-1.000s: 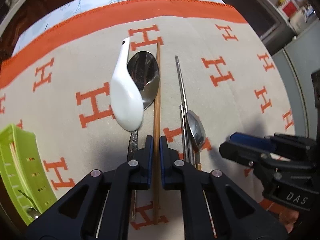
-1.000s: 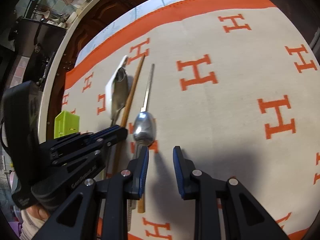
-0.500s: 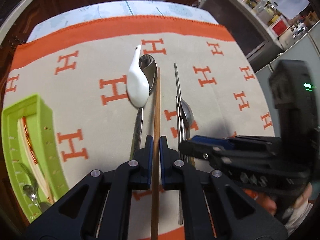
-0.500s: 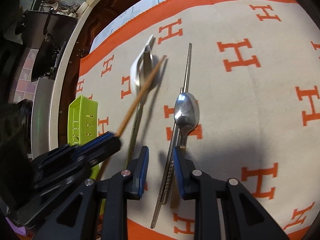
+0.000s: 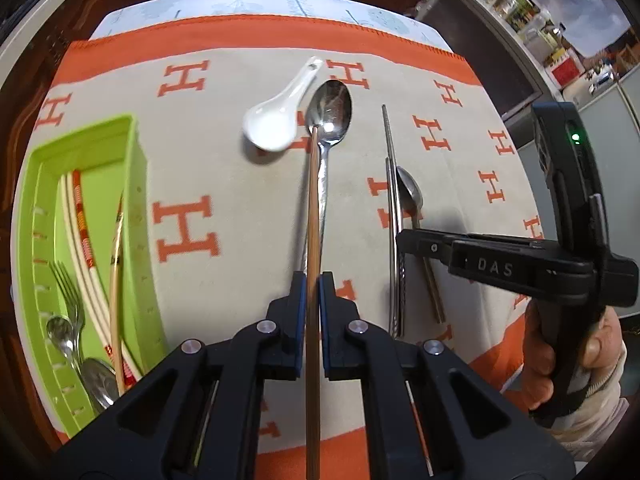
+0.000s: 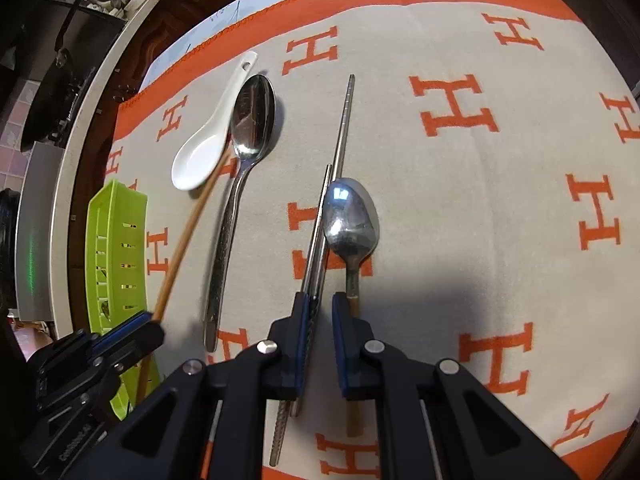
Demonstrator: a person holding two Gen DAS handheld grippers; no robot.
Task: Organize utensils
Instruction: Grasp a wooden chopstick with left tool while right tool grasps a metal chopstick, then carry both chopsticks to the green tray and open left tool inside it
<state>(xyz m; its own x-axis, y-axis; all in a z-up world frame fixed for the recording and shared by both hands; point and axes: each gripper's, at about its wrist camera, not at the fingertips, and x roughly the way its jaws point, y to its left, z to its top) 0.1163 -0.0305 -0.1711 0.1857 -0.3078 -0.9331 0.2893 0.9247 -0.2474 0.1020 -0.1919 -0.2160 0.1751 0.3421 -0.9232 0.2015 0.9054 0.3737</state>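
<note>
My left gripper is shut on a wooden chopstick, held in the air above the cloth. Under it lie a long steel spoon and a white ceramic spoon. A pair of metal chopsticks and a shorter steel spoon lie to the right. The green utensil tray stands at left with chopsticks, a fork and spoons inside. My right gripper is open, low over the metal chopsticks and the short spoon, its fingers to either side of their handles.
A beige cloth with orange H marks covers the table, with an orange border at the far edge. A person's hand holds the right gripper's handle at right. Cabinets and a counter lie beyond the table.
The left gripper has lifted the wooden chopstick off the cloth and pulled back toward the green tray. The right gripper has moved over the metal chopsticks and short spoon.
</note>
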